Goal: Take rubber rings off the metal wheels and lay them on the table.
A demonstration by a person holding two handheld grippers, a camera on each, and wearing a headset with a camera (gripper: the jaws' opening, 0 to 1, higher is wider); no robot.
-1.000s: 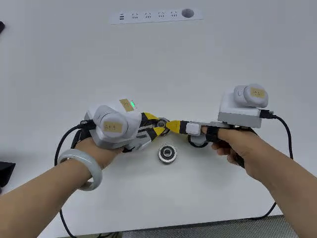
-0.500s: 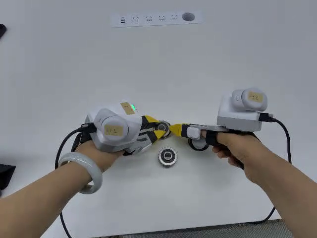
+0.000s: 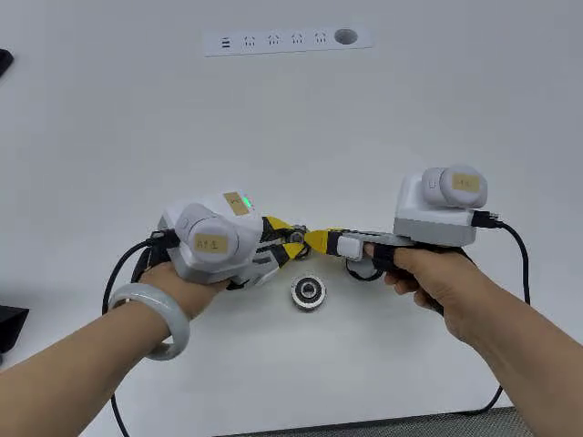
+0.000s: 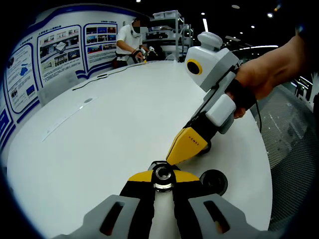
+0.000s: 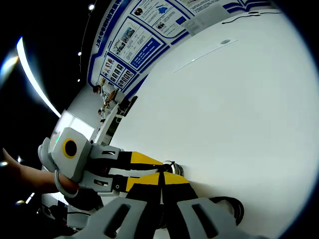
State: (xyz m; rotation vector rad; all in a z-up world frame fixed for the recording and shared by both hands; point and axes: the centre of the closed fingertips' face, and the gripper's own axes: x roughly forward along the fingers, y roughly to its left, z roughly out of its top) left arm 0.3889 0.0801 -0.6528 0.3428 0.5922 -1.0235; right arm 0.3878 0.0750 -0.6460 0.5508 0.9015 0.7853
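My left gripper [image 3: 290, 244] [image 4: 162, 176] is shut on a small metal wheel [image 3: 299, 240] [image 4: 162, 172] and holds it just above the white table [image 3: 273, 137]. From the right, my right gripper [image 3: 314, 239] [image 5: 160, 180] meets that wheel [image 5: 172, 167] with its yellow jaws pressed together on the wheel's black rubber ring. A second wheel [image 3: 308, 291] [image 4: 213, 181] with its black ring on lies flat on the table below the two tips. One loose black rubber ring [image 3: 363, 269] [image 5: 230, 208] lies on the table under the right gripper.
A white power strip [image 3: 287, 38] lies at the table's far side. Black cables [image 3: 513, 238] trail from both grippers toward the near edge. A dark object [image 3: 9, 323] sits at the left edge. A person [image 4: 130, 40] stands far off at the table's far end.
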